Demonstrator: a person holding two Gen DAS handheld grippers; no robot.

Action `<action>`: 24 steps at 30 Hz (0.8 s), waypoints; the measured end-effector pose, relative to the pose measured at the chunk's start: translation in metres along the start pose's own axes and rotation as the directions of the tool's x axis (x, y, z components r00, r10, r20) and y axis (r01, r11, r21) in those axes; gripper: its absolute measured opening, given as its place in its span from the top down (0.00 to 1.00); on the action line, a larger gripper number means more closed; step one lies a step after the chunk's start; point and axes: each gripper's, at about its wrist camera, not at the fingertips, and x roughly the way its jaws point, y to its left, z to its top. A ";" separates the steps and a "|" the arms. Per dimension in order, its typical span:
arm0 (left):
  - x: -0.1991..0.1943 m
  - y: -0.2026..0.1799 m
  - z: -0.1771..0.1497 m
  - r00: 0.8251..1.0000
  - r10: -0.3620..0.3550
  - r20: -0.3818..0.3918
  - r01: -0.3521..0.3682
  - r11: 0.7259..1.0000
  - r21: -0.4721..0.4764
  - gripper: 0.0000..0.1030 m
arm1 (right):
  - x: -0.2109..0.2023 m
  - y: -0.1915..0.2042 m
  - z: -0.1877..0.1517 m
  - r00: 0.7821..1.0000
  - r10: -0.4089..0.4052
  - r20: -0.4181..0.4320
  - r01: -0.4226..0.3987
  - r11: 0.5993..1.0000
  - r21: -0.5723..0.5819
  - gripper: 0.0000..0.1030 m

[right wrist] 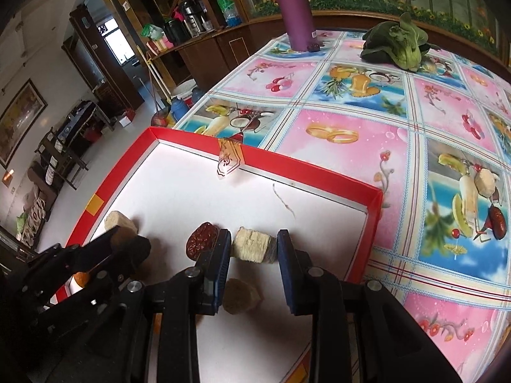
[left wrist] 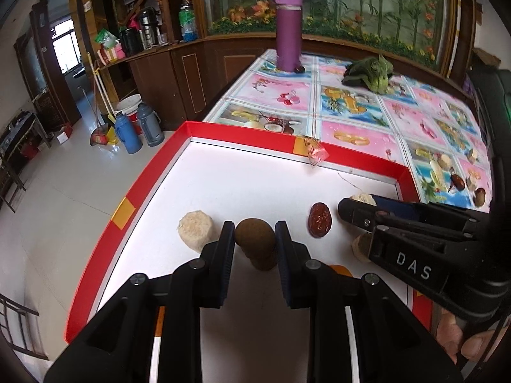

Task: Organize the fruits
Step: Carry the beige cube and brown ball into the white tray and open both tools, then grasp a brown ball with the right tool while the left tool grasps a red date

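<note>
Left claw [left wrist: 255,239], low in the left wrist view, grasps a brown fruit [left wrist: 255,234] between its pads, above the white floor of the red-rimmed tray [left wrist: 242,134]. Right claw [right wrist: 254,249], low centre in the right wrist view, clamps a pale chunk [right wrist: 254,247] whose long axis runs across from pad to pad. Each piece lies straight ahead between its own claw's fingers, so any coming placement likely turns on where each claw travels over the tray. Just beyond, a red date [left wrist: 320,219] lies between the two claws, and a pale round [left wrist: 195,229] sits left of the left claw. Farther up, on the patterned surface [left wrist: 351,118], stand a purple flask [left wrist: 288,28] and greens [left wrist: 370,73]; loose pieces [right wrist: 485,178] lie at right.
</note>
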 end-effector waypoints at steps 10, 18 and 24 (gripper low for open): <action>0.010 -0.002 -0.003 0.996 -0.005 -0.084 0.004 1.000 -0.010 0.49 | -0.039 -0.017 -0.001 0.997 0.045 0.069 -0.048 0.998 0.036 0.51; -0.038 -0.015 0.005 0.999 0.013 0.052 -0.013 1.000 -0.005 0.23 | -0.075 -0.058 -0.007 0.993 0.022 0.119 -0.033 0.995 0.096 0.51; -0.061 -0.048 0.011 0.994 -0.050 0.096 0.044 0.997 0.065 0.17 | -0.114 -0.122 -0.017 0.988 -0.024 0.152 -0.004 0.983 0.184 0.51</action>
